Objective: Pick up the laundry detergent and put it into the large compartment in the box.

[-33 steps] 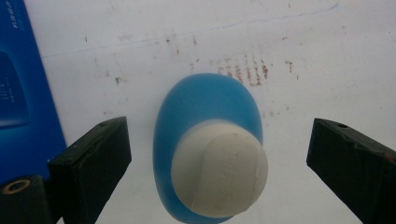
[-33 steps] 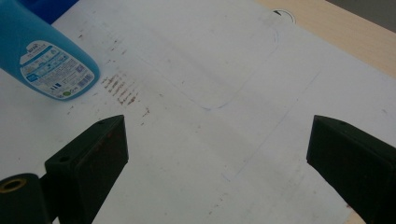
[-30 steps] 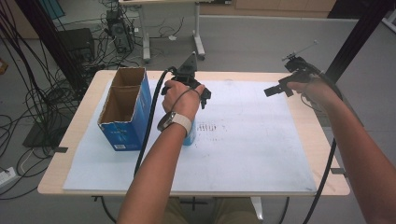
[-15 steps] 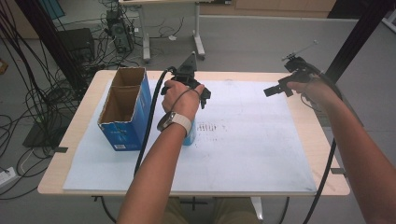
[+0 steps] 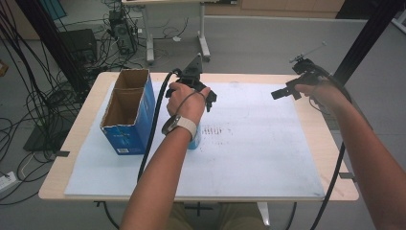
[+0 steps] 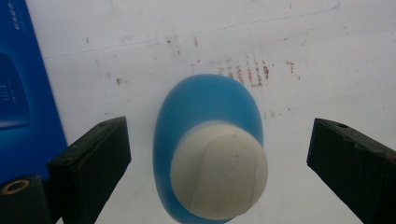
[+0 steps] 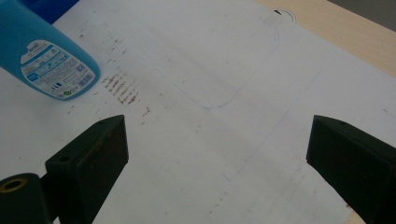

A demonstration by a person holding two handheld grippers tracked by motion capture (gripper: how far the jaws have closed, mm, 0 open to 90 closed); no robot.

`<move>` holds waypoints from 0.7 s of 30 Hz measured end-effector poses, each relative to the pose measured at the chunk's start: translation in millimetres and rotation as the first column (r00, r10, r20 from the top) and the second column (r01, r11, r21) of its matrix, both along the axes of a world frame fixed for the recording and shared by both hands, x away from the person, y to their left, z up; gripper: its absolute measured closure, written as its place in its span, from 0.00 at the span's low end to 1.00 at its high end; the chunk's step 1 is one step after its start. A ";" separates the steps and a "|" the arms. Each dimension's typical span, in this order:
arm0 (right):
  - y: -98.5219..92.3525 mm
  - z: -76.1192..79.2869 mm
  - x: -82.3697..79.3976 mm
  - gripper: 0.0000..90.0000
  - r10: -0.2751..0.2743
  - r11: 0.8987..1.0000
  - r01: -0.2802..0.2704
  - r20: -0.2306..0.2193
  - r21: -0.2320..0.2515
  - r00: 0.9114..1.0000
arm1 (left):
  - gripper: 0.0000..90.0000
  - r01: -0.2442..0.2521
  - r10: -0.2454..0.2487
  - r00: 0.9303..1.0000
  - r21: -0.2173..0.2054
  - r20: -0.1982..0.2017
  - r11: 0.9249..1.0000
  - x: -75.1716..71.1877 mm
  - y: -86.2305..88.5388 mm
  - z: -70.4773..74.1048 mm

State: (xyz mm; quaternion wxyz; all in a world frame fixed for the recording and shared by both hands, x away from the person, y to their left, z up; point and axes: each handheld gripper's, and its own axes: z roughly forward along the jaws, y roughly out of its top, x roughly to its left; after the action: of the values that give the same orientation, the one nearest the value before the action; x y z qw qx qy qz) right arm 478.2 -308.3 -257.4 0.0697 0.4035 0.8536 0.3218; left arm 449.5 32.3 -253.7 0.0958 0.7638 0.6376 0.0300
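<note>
High view: I have the left gripper (image 5: pixel 207 97) poised over the blue bottle (image 5: pixel 195 141), which stands upright on the white sheet (image 5: pixel 258 158) covering the desk (image 5: pixel 330 143), just beside the open blue carton (image 5: pixel 125 115) and largely hidden under my left forearm. The right gripper (image 5: pixel 283 92) hangs well apart, above the far right part of the sheet. Left gripper view: I am looking straight down on the bottle (image 6: pixel 209 158) and its white cap (image 6: pixel 219 170); the fingers (image 6: pixel 93 161) stand wide apart, one on each side, touching nothing, with the carton wall (image 6: pixel 23 88) close on one flank. Right gripper view: these fingers (image 7: pixel 91 161) are likewise spread and empty above bare sheet, the bottle (image 7: pixel 44 53) and its printed label showing at the upper corner near a patch of brown scuff marks (image 7: pixel 122 88). Assessment: the bottle looks to be smooth plastic with an oval body, so I judge it slippery, somewhat yielding under squeeze, and moderately heavy if full (fill level cannot be read). I would take it across the narrow faces of the body just below the cap shoulder, not on the cap itself, which could turn or pop, and watch clearance to the carton.
</note>
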 end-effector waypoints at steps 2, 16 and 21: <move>0.0 0.0 0.0 0.06 0.001 1.000 -0.001 0.000 0.000 1.000 | 0.07 -0.001 0.001 1.000 0.001 0.001 1.000 0.0 -0.1 0.0; -0.2 0.0 0.2 0.06 0.002 1.000 -0.002 -0.002 0.001 1.000 | 0.08 0.002 -0.002 1.000 -0.005 -0.005 1.000 0.9 -0.3 -0.4; 0.2 0.0 0.2 0.06 0.003 1.000 -0.003 -0.003 -0.002 1.000 | 0.08 0.005 -0.005 1.000 -0.001 -0.008 1.000 0.9 -0.1 -0.5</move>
State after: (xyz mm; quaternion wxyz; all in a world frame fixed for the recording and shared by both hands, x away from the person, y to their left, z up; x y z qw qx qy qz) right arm 478.4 -308.1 -257.4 0.0684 0.4025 0.8546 0.3208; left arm 450.5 32.1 -254.2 0.0936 0.7654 0.6362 0.0264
